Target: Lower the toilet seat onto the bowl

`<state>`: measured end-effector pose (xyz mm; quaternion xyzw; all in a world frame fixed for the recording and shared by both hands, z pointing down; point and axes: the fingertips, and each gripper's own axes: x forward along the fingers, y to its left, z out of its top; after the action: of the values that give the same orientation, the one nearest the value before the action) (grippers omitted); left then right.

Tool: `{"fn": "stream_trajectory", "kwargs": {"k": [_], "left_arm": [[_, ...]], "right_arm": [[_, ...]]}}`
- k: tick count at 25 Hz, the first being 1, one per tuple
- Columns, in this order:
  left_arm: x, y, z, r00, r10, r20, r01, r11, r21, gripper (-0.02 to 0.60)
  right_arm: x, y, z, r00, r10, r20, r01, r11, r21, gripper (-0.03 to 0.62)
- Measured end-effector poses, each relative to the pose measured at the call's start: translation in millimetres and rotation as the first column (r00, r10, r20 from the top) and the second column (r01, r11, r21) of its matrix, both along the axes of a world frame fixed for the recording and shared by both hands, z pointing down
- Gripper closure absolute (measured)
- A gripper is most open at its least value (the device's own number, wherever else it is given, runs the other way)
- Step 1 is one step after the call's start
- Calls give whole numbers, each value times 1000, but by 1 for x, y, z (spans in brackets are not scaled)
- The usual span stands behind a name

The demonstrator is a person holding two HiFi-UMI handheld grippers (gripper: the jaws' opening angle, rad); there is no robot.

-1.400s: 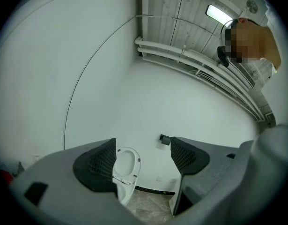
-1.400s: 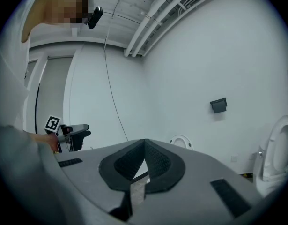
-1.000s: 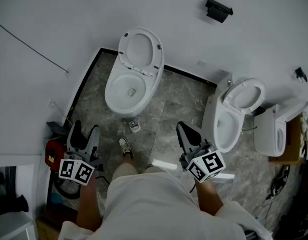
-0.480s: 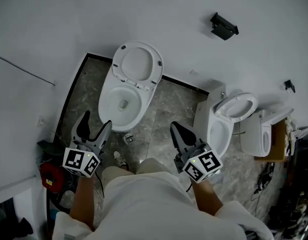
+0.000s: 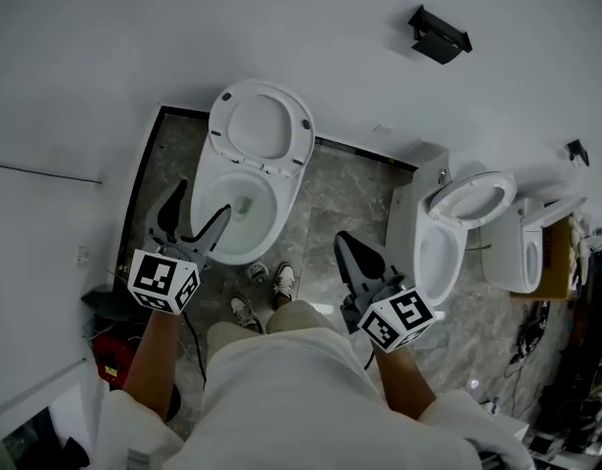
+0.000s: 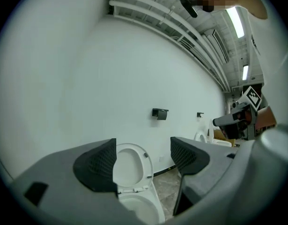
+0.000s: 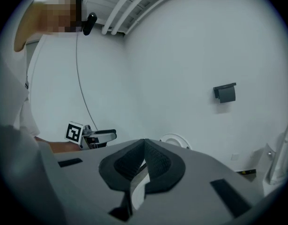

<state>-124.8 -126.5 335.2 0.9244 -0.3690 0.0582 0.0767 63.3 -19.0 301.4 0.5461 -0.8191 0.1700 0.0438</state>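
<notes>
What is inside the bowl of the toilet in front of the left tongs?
The white bowl looks empty, with a dark drain opening at the bottom. The open left tongs cover its near left part, so that part cannot be checked.

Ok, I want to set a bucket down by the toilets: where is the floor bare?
The floor is bare between the left toilet and the middle toilet, back to the wall. Crowded: the shoes before the left toilet, and clutter at far left.
</notes>
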Motion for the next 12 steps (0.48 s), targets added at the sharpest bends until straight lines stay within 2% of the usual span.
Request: {"fn": "stream_trajectory", "kwargs": {"k": [5, 8, 12], "left_arm": [[39, -60, 10, 985, 47, 166, -57, 997, 56, 235], [68, -96, 28, 953, 93, 289, -130, 985, 111, 235], [101, -133, 57, 901, 146, 408, -207, 973, 108, 235]], "right_arm": [[24, -41, 15, 999, -12, 31, 13, 1000, -13, 597], [39, -60, 26, 998, -13, 54, 14, 1000, -28, 597], [61, -76, 46, 997, -7, 75, 11, 998, -58, 597]]}}
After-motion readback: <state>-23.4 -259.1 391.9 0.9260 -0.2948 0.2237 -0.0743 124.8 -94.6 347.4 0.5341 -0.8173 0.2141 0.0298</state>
